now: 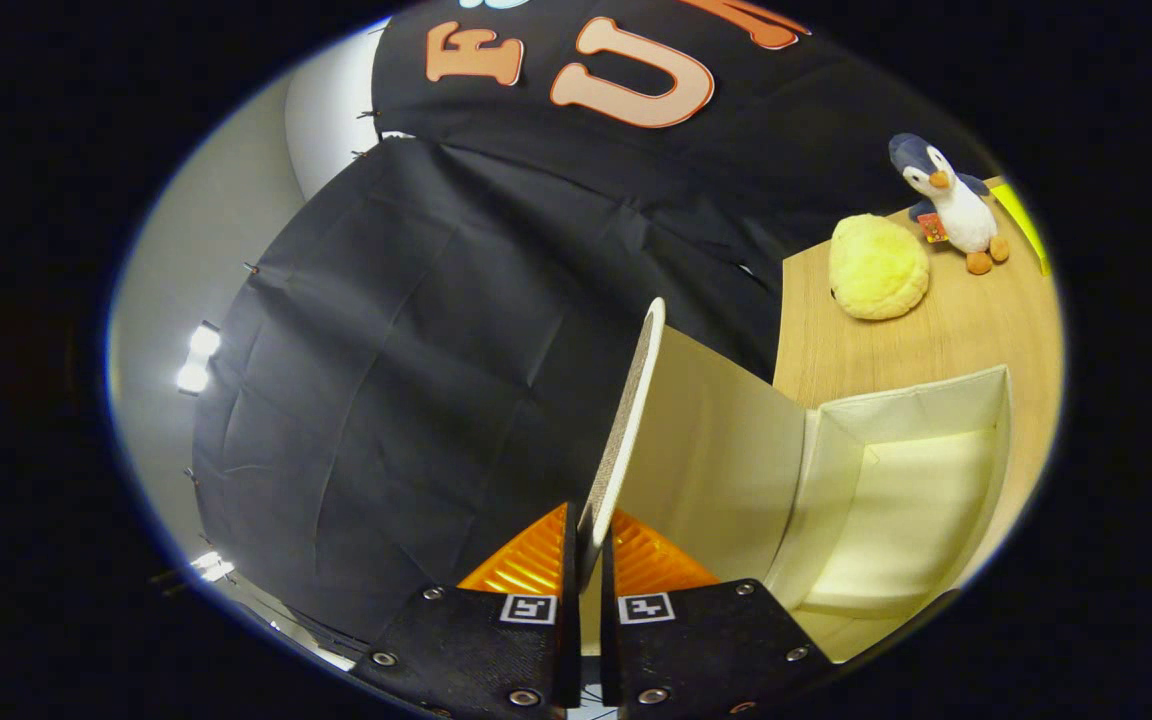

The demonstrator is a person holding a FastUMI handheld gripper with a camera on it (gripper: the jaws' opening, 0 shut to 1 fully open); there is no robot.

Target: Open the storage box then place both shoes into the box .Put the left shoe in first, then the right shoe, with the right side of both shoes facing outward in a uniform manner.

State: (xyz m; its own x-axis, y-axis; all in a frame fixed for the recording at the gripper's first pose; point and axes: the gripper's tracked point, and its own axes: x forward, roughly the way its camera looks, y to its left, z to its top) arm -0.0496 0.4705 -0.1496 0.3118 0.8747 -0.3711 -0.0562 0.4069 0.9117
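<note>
the gripper (586, 560) is pinched narrow on the edge of the storage box lid (626, 430), lifted upright over the open, empty box (911, 500) on the wooden table (946, 330) (shoes unseen). the thin lid could slip free and drop shut if the grip twists.

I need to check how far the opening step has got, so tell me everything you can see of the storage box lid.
The lid is a thin, stiff flap, cream on its inner face, with a speckled grey edge. It is swung up and seen nearly edge-on, hinged to the open white storage box on the wooden table. The gripper has its jaws shut on the lid's near edge. The box's visible interior holds nothing.
</note>
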